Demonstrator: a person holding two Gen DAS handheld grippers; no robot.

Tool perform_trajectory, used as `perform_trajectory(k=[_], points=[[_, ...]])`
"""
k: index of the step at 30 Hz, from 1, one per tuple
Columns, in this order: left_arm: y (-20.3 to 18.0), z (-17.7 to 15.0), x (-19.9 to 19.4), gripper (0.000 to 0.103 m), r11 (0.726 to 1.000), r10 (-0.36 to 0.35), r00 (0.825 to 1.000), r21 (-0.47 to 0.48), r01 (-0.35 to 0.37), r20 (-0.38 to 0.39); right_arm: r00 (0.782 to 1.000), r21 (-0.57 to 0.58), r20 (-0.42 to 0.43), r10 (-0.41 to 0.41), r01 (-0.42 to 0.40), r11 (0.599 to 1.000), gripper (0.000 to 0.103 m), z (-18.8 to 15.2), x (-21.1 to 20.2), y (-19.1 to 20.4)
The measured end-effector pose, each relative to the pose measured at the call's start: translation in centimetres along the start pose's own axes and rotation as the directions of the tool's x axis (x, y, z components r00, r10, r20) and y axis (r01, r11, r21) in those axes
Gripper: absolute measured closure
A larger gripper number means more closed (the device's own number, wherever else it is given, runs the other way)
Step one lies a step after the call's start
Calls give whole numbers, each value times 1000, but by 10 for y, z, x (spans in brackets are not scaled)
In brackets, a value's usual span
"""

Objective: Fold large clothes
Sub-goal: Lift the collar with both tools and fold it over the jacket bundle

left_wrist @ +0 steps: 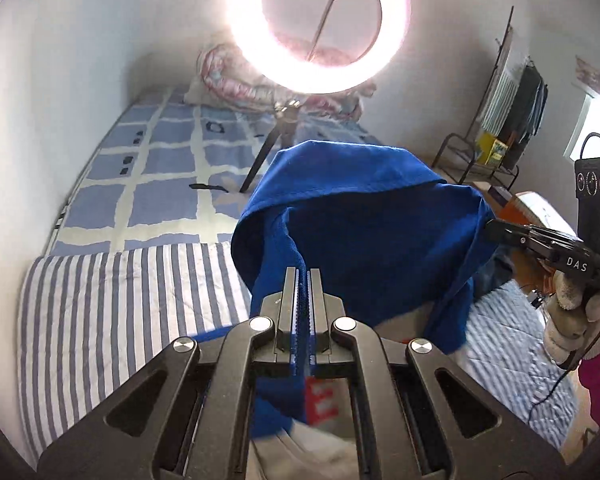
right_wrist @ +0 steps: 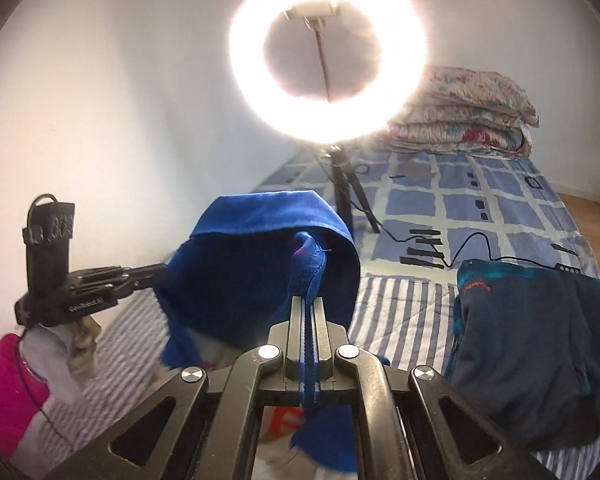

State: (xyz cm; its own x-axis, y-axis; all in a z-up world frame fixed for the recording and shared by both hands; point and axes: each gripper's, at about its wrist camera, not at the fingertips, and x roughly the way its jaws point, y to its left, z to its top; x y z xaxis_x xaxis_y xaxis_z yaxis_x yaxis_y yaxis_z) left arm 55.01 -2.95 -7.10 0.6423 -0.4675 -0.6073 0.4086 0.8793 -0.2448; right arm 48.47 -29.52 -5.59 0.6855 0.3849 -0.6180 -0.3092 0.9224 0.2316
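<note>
A large blue garment hangs in the air above the bed, held between both grippers. My left gripper is shut on its ribbed edge. It also shows at the left of the right wrist view, gripping the cloth's far side. My right gripper is shut on another edge of the blue garment. It also shows at the right of the left wrist view, touching the cloth. White and red fabric parts hang below the blue cloth.
A ring light on a tripod stands on the bed, its cable running across the blue checked sheet. A striped blanket lies in front. A dark garment pile lies right. A folded quilt and clothes rack stand behind.
</note>
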Motion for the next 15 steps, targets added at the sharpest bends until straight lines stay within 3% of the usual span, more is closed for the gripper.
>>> perform_trajectory(k=[7,15], points=[[-47,-26,-84,102,999,-19,998,47,17,55,999,-46,17,28,-27,999,103,-35,-76,42],[-103,-114,-157,102,994,-34,999,101,31,33,999,-114,-21,28,-30,993,103,-120,-148,86]])
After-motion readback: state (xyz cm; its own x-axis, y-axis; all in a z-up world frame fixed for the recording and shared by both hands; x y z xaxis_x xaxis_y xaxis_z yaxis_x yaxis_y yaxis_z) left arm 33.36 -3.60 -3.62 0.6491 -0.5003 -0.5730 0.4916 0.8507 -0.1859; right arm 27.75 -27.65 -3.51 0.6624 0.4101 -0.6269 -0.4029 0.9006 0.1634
